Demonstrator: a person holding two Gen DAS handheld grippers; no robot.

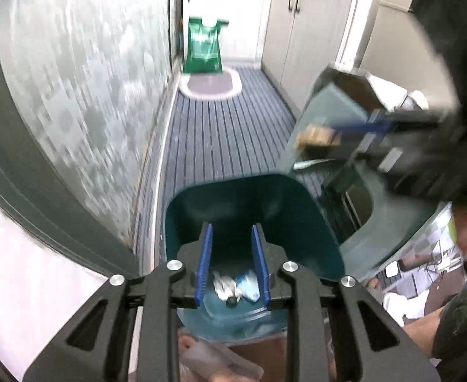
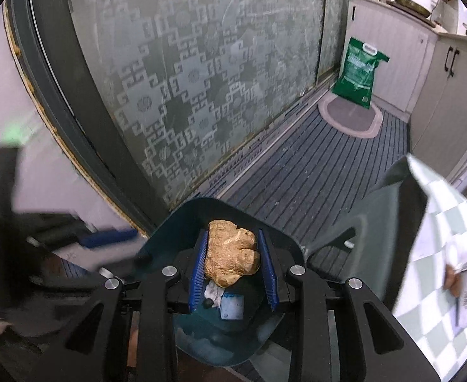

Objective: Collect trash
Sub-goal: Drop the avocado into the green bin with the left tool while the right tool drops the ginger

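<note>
I see the teal bin (image 2: 170,238) standing open on the striped floor mat (image 2: 313,165). My right gripper (image 2: 235,254) clenches a tan crumpled lump (image 2: 232,256) above it; my left gripper (image 1: 232,248) hangs released over the bin, nothing between its fingers.

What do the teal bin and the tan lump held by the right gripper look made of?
Teal bin: likely moulded plastic, smooth and slightly glossy, with a thin rounded rim. Tan lump in the right gripper: matte, knobbly and creased, perhaps crumpled brown paper or ginger root; the look leaves it open.
</note>
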